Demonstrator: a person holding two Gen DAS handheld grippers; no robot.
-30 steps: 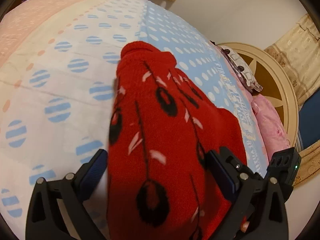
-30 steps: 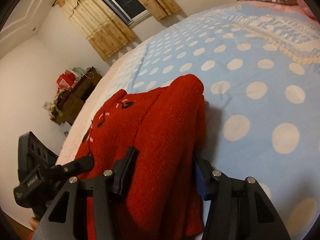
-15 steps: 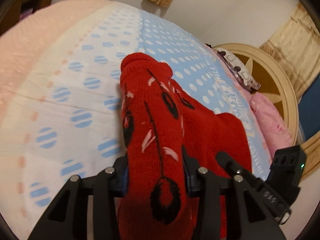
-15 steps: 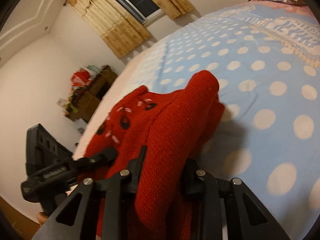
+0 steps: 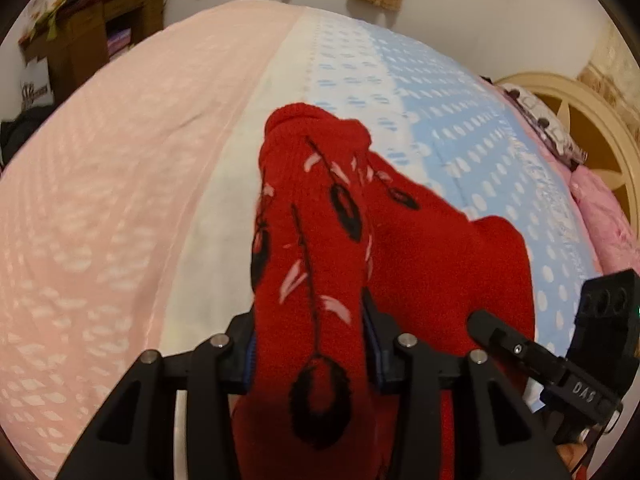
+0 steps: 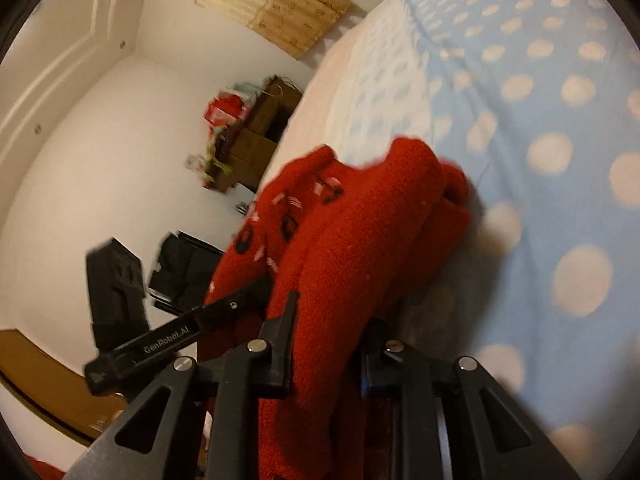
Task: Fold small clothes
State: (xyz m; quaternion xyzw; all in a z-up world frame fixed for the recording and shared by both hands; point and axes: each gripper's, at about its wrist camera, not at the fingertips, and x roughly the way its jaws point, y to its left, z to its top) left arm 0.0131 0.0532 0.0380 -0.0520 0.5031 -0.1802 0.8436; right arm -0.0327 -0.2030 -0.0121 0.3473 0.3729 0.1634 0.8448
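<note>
A red knitted sweater [image 5: 320, 220] with black and white feather marks lies bunched on the bed cover [image 5: 120, 200]. My left gripper [image 5: 310, 344] pinches a thick fold of its patterned side; the pads press on the knit while the jaws are opening a little. In the right wrist view my right gripper [image 6: 328, 332] clamps a plain red fold of the sweater [image 6: 360, 220], and its jaws are closing further. The two grippers sit close side by side: the right gripper [image 5: 520, 352] shows in the left wrist view, the left gripper [image 6: 168, 336] in the right wrist view.
The cover is pink on the left, then white, then blue with white dots [image 6: 560, 160]. A cream headboard [image 5: 592, 128] and pink pillows [image 5: 608, 216] stand at the right. A cluttered wooden cabinet [image 5: 92, 32] and dark items [image 6: 188, 268] stand beyond the bed.
Both grippers went from open around the sweater to shut on its folds. Both have since travelled with the sweater toward the pink side of the bed, bunching it.
</note>
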